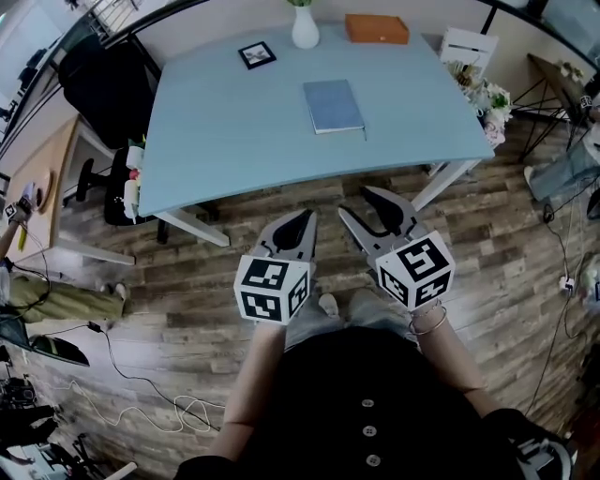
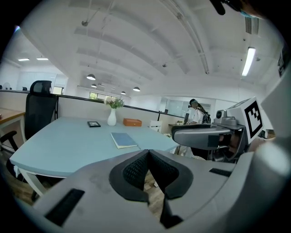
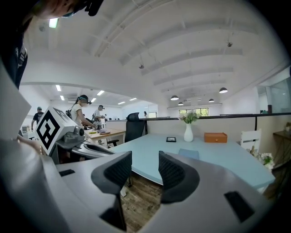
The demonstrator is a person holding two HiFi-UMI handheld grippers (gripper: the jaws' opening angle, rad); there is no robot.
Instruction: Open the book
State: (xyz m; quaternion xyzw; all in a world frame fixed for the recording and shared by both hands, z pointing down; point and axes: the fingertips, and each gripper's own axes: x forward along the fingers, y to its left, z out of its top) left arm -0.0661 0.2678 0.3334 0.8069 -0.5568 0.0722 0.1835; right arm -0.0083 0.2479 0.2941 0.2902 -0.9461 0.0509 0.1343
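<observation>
A closed blue book (image 1: pixel 334 105) lies flat on the light blue table (image 1: pixel 225 141), right of its middle. Both grippers hang over the wooden floor in front of the table's near edge, well short of the book. My left gripper (image 1: pixel 305 217) has its jaws pressed together with nothing between them, which the left gripper view (image 2: pixel 148 152) confirms, with the book (image 2: pixel 123 139) far ahead. My right gripper (image 1: pixel 353 199) stands open and empty. In the right gripper view, a gap shows between the right gripper's (image 3: pixel 144 157) pads, and the book (image 3: pixel 188 154) lies beyond.
At the table's far edge stand a white vase (image 1: pixel 305 28), an orange box (image 1: pixel 376 28) and a small framed picture (image 1: pixel 256 54). A black office chair (image 1: pixel 98 80) is at the left, a white chair (image 1: pixel 467 45) and flowers at the right. Cables (image 1: pixel 141 380) trail over the floor.
</observation>
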